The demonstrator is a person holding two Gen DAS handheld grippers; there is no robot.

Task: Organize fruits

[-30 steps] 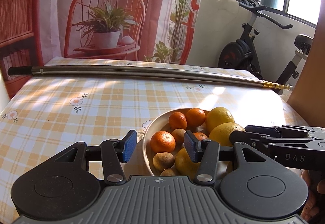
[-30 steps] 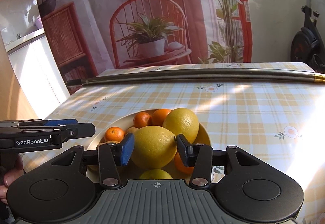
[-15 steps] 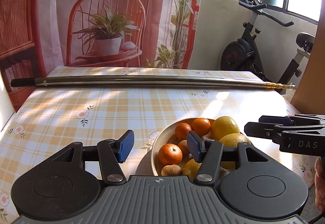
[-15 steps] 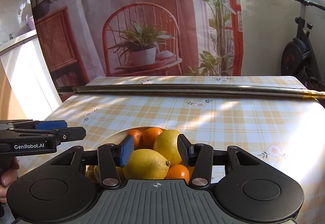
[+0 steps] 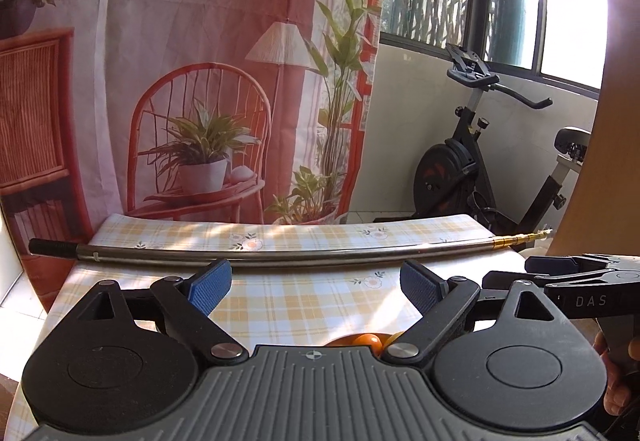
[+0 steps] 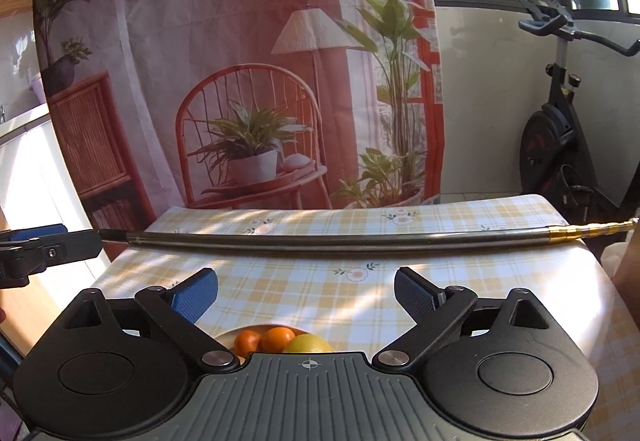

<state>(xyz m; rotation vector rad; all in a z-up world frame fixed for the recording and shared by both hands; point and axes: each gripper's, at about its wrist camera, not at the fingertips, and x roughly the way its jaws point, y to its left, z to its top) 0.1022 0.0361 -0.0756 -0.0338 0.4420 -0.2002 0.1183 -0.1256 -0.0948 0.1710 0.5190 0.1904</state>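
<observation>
Fingers of both grippers wider apart than before, empty — bowl of fruit now lower.

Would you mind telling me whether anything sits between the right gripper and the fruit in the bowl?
Nothing visible does. The right gripper is open above the bowl of fruit; the metal rod lies farther back.

The left gripper gapes wide and empty above the checked counter; orange fruit peeks beneath, the right gripper alongside.
</observation>
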